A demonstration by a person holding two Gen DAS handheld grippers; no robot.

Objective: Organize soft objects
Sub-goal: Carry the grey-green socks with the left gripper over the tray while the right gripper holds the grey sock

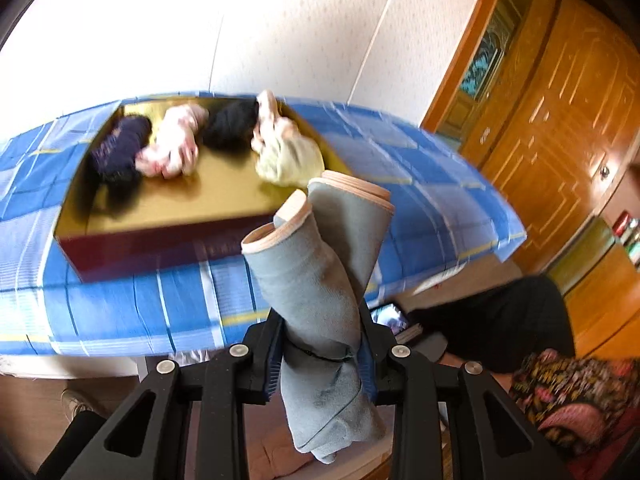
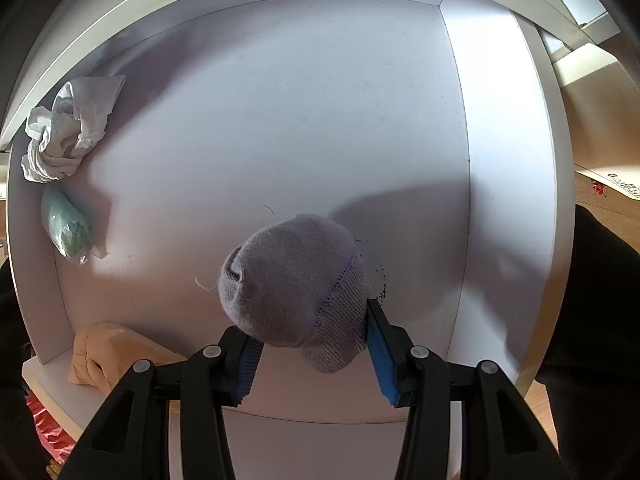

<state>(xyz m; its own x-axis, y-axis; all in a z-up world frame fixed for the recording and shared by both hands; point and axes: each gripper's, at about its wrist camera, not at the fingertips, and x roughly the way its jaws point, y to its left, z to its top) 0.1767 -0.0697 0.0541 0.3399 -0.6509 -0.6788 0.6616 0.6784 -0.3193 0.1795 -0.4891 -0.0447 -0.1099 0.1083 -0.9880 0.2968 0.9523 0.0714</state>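
**A:** What is your left gripper (image 1: 322, 354) doing?

**B:** Your left gripper is clamped narrow on a rolled pair of grey-blue socks with peach cuffs (image 1: 320, 280). The cuffs stick up toward 12 o'clock and the toe ends hang down past the jaws at 6. The view is motion-blurred.

**A:** What lies beyond it?

**B:** At 10 to 11 o'clock sits a shallow cardboard box with a dark red outer wall and a gold inside (image 1: 160, 242), resting on a blue checked bedsheet (image 1: 120, 304). Inside it, from 9 toward 12: a dark navy sock bundle (image 1: 120, 148), a pink patterned bundle (image 1: 174, 146), a black bundle (image 1: 230, 128) and a pale cream-and-pink bundle (image 1: 288, 152). The held socks overlap the box's near right corner in the picture. At 2 o'clock you see a carved wooden door (image 1: 552, 112), and at 4 o'clock a flowered cushion (image 1: 576, 400).

**A:** And your right gripper (image 2: 314, 344)?

**B:** It holds a balled lilac-grey sock with a ribbed cuff (image 2: 296, 284), the blue pads pressing on both sides, above the floor of a white drawer (image 2: 280, 112).

**A:** Anything else in there?

**B:** Along the left wall, well apart from the ball: a crumpled white cloth (image 2: 68, 132) at 10 o'clock, a mint-green item in clear wrap (image 2: 66, 226) just below it at 9. A peach fabric roll (image 2: 100, 356) lies at 8, on the drawer's ledge. The middle of the drawer floor under your sock carries only stray threads and dark specks.
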